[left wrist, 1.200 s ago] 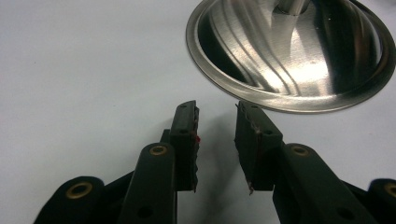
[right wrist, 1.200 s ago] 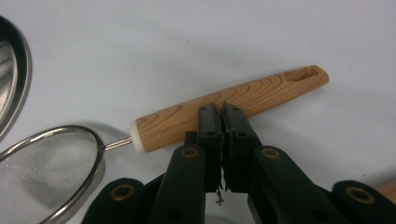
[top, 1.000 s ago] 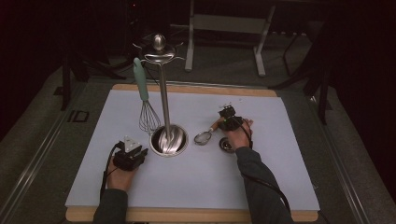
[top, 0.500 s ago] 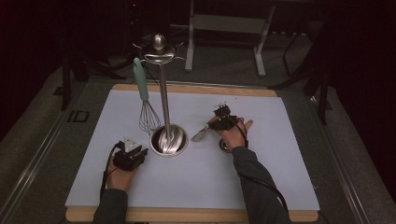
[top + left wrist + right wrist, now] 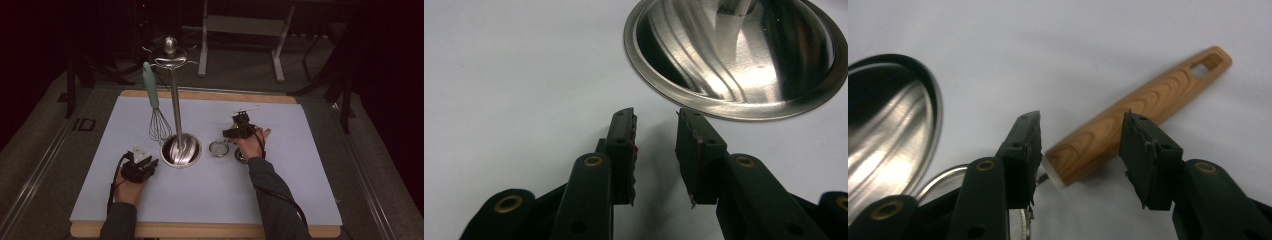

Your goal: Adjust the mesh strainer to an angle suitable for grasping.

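The strainer [image 5: 218, 148] lies flat on the white mat [image 5: 300, 190], just right of the stand's round steel base [image 5: 181, 150] and near the middle of the table. In the right gripper view its wooden handle [image 5: 1128, 112] runs up and to the right across the mat, with the hanging slot at the far end, and the rim of its mesh bowl [image 5: 950, 177] shows low at the left, beside the base [image 5: 888, 135].

The right gripper [image 5: 1080, 145] stands over the handle's thick end with its jaws wide. They have just been opening, and the handle now lies between them, free of both pads.

The left gripper [image 5: 655, 150] rests on the mat on the near left side of the base [image 5: 734, 55]. Its jaws are wide too, with bare mat between them.

From the base a steel pole [image 5: 175, 105] rises to a hook ring. A whisk [image 5: 156, 112] with a pale green handle hangs on its left side.
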`<state>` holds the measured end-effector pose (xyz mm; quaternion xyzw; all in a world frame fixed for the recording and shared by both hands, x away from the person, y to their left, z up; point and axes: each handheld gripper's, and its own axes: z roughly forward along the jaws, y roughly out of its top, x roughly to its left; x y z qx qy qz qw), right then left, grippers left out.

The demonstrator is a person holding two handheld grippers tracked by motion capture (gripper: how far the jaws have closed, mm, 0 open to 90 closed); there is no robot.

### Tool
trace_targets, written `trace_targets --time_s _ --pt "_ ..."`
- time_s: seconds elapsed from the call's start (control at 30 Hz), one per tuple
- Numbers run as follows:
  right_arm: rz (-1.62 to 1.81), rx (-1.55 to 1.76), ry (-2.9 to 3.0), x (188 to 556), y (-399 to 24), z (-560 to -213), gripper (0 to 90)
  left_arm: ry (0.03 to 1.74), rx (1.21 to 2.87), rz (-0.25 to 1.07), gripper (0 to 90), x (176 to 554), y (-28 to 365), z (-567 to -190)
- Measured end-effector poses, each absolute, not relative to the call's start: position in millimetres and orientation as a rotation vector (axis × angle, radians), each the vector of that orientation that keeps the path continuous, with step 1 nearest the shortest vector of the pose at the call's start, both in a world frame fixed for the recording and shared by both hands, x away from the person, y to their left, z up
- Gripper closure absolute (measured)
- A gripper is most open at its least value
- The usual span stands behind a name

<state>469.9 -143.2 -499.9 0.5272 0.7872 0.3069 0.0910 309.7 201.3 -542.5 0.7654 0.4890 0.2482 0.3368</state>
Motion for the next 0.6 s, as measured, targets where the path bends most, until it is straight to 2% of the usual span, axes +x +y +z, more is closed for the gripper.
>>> trace_targets --time_s 0.4,0.6 --pt "0.870 1.709 2.276 476 -142 -509 37.2 1.274 1.996 0.647 68.9 310 201 -543" --pt "0.826 1.666 2.350 474 -133 -513 45.6 1.274 1.995 0.646 68.8 310 201 -543"
